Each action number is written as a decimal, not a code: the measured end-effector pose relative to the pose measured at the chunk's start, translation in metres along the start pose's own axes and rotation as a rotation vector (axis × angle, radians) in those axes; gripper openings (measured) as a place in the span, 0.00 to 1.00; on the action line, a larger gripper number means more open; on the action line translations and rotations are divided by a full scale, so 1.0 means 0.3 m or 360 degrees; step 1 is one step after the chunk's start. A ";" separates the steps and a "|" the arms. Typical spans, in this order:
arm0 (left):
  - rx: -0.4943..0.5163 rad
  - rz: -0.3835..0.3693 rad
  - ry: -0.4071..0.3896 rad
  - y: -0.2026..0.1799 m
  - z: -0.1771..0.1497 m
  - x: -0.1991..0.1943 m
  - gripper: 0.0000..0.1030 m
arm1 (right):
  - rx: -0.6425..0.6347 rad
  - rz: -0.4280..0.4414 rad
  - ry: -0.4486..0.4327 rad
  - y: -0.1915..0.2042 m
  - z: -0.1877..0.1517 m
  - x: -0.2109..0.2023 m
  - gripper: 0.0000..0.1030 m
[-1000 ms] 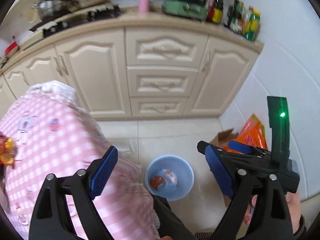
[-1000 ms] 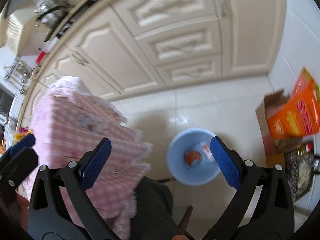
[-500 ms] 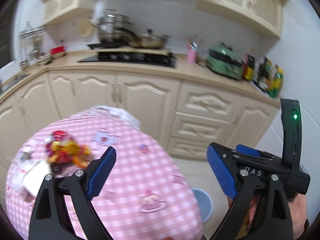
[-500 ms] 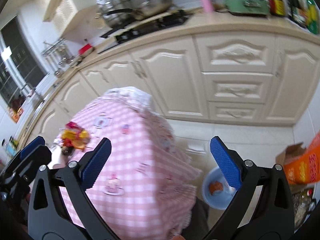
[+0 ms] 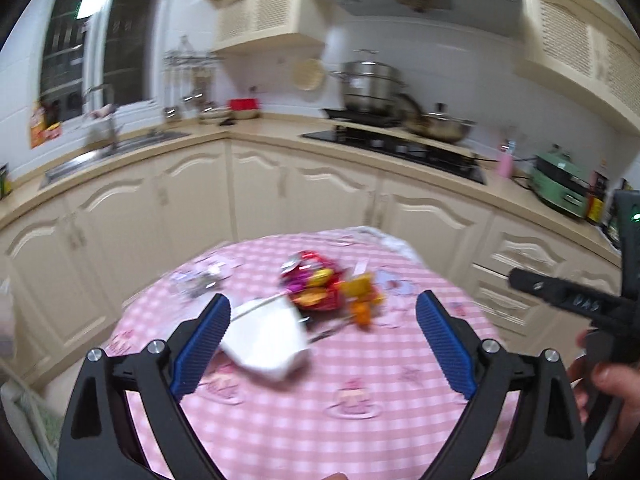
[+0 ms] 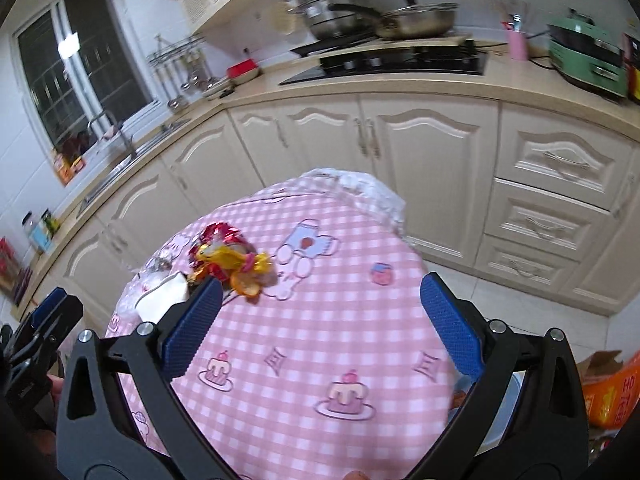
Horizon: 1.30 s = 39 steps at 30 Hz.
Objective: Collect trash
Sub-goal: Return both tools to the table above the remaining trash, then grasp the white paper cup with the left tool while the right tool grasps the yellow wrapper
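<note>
A heap of red, purple and yellow wrappers [image 5: 320,286] lies on the round pink checked table [image 5: 360,364], with a white crumpled paper [image 5: 268,338] beside it. The heap also shows in the right wrist view [image 6: 228,256], as does the white paper [image 6: 162,298]. My left gripper [image 5: 322,344] is open and empty above the table, just short of the paper. My right gripper [image 6: 320,328] is open and empty over the table's right half. The blue bin [image 6: 500,412] on the floor is mostly hidden behind the right finger.
Cream kitchen cabinets [image 5: 320,196] and a worktop with a hob and pots [image 5: 396,120] run behind the table. An orange bag in a cardboard box [image 6: 612,388] stands on the floor at right. A sink [image 5: 116,148] is at left.
Both grippers have swung up and left from the floor bin to the table top. The wrappers and white paper now lie closer and nearer the centre. Both stay open.
</note>
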<state>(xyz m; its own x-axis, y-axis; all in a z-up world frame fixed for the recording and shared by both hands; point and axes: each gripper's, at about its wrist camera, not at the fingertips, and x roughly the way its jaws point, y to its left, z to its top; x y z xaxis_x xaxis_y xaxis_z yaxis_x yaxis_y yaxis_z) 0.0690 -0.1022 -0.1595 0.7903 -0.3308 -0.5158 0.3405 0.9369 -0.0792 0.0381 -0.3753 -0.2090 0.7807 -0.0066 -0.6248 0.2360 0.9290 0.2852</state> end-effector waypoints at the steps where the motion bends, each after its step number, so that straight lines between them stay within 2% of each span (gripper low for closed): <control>1: -0.0020 0.0038 0.0009 0.040 -0.015 0.006 0.89 | -0.0012 0.0005 0.0005 0.011 -0.001 0.005 0.94; 3: -0.0042 0.0100 0.0039 0.094 -0.039 0.031 0.89 | -0.0047 0.0013 0.0027 0.046 -0.001 0.034 0.94; 6: -0.0104 0.0150 0.0153 0.181 -0.095 0.089 0.89 | -0.0090 0.0010 0.0063 0.084 -0.010 0.072 0.94; 14: -0.0286 0.0138 0.0380 0.275 -0.196 0.305 0.89 | -0.0174 0.0009 0.0178 0.143 -0.047 0.193 0.94; 18: -0.0403 0.0083 0.0381 0.296 -0.199 0.387 0.89 | -0.0192 0.0004 0.0213 0.143 -0.051 0.239 0.94; 24: -0.0457 -0.0025 0.0335 0.256 -0.168 0.456 0.88 | -0.0277 0.0008 0.0274 0.166 -0.036 0.362 0.94; 25: -0.0462 -0.0036 0.0333 0.251 -0.159 0.467 0.85 | -0.0293 0.0017 0.0290 0.173 -0.032 0.393 0.94; 27: -0.0453 -0.0028 0.0365 0.240 -0.151 0.490 0.51 | -0.0317 0.0071 0.0326 0.188 -0.020 0.453 0.94; 28: -0.0448 -0.0027 0.0379 0.235 -0.147 0.500 0.43 | -0.0334 0.0097 0.0348 0.200 -0.015 0.487 0.94; 29: -0.0444 -0.0043 0.0393 0.232 -0.145 0.508 0.31 | -0.0358 0.0124 0.0372 0.213 -0.011 0.522 0.94; 32: -0.0397 -0.0058 0.0376 0.212 -0.139 0.505 0.25 | -0.0385 0.0181 0.0399 0.232 -0.004 0.592 0.92; 33: -0.0382 -0.0067 0.0365 0.206 -0.136 0.498 0.22 | -0.0366 0.0211 0.0418 0.226 0.000 0.615 0.74; 34: -0.0356 -0.0081 0.0354 0.196 -0.134 0.487 0.20 | -0.0328 0.0243 0.0433 0.215 0.002 0.626 0.66; 35: -0.0340 -0.0088 0.0349 0.194 -0.131 0.480 0.17 | -0.0268 0.0276 0.0439 0.199 0.003 0.627 0.48; 36: -0.0310 -0.0096 0.0340 0.184 -0.131 0.468 0.14 | -0.0223 0.0307 0.0435 0.185 0.003 0.619 0.41; 39: -0.0267 -0.0120 0.0326 0.168 -0.130 0.442 0.10 | -0.0178 0.0362 0.0409 0.159 -0.007 0.578 0.36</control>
<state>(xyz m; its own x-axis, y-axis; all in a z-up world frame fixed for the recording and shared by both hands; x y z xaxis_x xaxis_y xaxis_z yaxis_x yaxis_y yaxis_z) 0.1710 -0.0945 -0.2651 0.6407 -0.3863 -0.6635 0.2917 0.9219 -0.2551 0.1836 -0.3314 -0.3052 0.6317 0.2849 -0.7210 -0.0028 0.9308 0.3654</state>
